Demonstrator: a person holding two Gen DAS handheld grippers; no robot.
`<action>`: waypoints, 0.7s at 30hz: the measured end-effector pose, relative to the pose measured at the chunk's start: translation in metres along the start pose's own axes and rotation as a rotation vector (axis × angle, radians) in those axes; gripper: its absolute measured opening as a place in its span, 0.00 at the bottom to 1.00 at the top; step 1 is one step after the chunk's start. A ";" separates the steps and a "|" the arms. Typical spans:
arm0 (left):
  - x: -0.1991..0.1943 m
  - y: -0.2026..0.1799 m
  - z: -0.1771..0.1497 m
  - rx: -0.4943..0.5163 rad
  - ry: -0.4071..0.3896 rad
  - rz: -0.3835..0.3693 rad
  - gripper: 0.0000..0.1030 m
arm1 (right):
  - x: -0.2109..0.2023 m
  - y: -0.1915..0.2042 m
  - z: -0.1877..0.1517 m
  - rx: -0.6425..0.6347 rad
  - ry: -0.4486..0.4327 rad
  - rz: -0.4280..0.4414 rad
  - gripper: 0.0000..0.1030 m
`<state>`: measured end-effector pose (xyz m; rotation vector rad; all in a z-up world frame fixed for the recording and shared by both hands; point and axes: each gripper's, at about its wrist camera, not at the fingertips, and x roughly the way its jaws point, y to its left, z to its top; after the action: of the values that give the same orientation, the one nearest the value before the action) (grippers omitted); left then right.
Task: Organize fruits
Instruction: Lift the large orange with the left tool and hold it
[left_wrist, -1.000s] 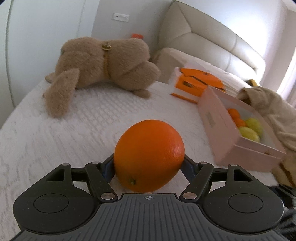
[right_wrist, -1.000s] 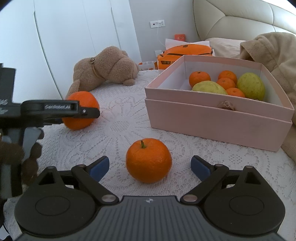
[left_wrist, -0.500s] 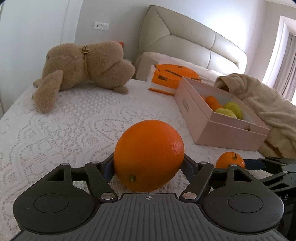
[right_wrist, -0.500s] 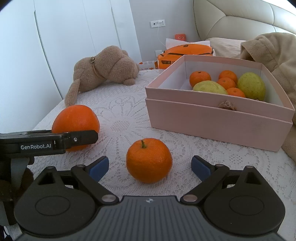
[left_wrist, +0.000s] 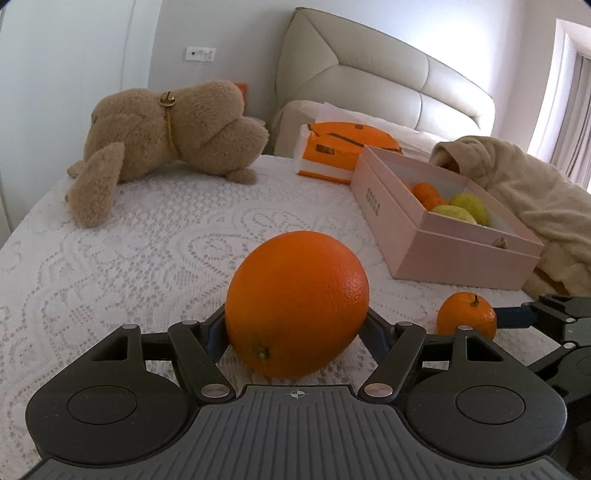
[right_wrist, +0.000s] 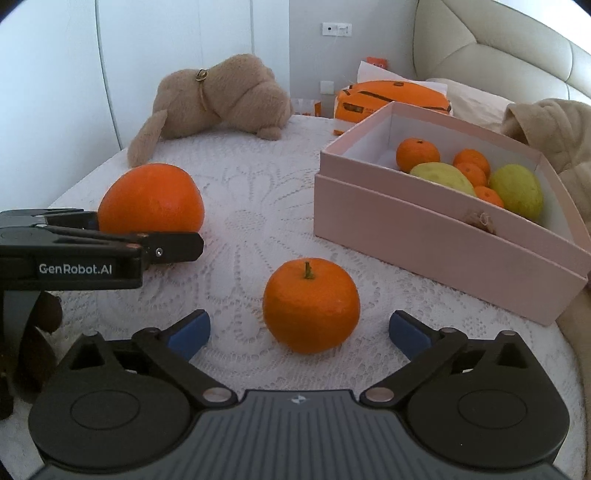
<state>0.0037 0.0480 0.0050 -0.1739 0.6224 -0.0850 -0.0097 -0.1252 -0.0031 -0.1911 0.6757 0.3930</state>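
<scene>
My left gripper (left_wrist: 295, 325) is shut on a large orange (left_wrist: 297, 304), low over the lace bedspread; the orange also shows in the right wrist view (right_wrist: 151, 203). My right gripper (right_wrist: 299, 328) is open, its blue pads either side of a small mandarin (right_wrist: 311, 304) without touching it; the mandarin also shows in the left wrist view (left_wrist: 466, 315). The pink box (right_wrist: 424, 236) to the right holds mandarins and green-yellow fruits (right_wrist: 517, 190).
A brown plush toy (right_wrist: 218, 99) lies at the far side of the bed. An orange package (right_wrist: 391, 98) sits behind the box. A beige blanket (left_wrist: 517, 184) is heaped on the right. The bed's edge runs along the left.
My left gripper has carried the large orange down and toward the right gripper, swinging its view right toward the box. The right gripper has edged closer to the mandarin, still open.
</scene>
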 end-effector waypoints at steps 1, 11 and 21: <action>0.000 0.000 0.000 -0.001 0.000 -0.001 0.73 | -0.002 -0.002 -0.001 0.013 -0.007 0.011 1.00; -0.001 0.003 -0.001 -0.012 -0.003 -0.010 0.73 | -0.025 -0.027 -0.014 0.109 -0.043 -0.087 0.91; -0.005 0.003 -0.001 -0.020 -0.013 -0.002 0.73 | -0.019 -0.024 -0.016 0.089 -0.028 -0.092 0.94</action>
<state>-0.0012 0.0513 0.0064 -0.1947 0.6108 -0.0794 -0.0225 -0.1577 -0.0024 -0.1312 0.6534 0.2758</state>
